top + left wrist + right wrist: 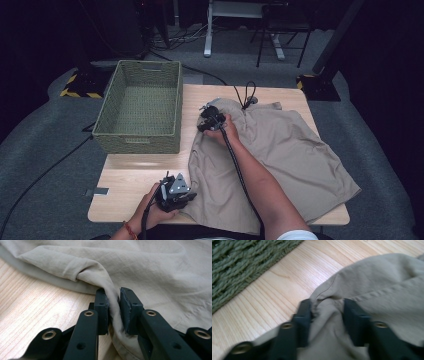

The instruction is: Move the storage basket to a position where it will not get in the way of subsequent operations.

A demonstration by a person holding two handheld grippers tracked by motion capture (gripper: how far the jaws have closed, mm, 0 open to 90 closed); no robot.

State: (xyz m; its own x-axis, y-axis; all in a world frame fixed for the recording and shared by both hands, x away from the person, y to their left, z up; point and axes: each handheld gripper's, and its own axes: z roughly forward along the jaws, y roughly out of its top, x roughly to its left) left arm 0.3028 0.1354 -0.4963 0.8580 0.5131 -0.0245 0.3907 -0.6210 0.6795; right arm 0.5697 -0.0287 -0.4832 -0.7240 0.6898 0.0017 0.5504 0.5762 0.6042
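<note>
A beige garment (280, 150) lies spread over the right half of the worktop (135, 175), its near hem hanging a little past the front edge. The cloth is rumpled, with a raised fold running away from each hand-held gripper.

The left hand-held gripper (186, 196) sits at the garment's near left corner, close to the front edge of the worktop. In the left gripper view its two black pads (102, 307) are pressed in on a bunched ridge of the fabric (113, 312) — the cloth is squeezed into a thin standing pleat between them, so it is pinching the garment's edge. Just to the side of this hand-held gripper, bare pale wood shows.

The right hand-held gripper (206, 122) is at the far left corner of the garment, the forearm reaching across the cloth to it. In the right gripper view the picture is blurred; fabric (329, 312) bulges up between the jaws and both inner faces meet the cloth, so it appears to be clamped on that corner, though the jaws stand visibly wider apart than those of the left one.

Just beyond the right hand-held gripper, past a strip of bare wood, stands a green woven basket (145, 135) on the far left part of the worktop; its wall (242, 267) fills the upper left of the right gripper view. A black cable loop (248, 95) lies behind the garment's far edge.
</note>
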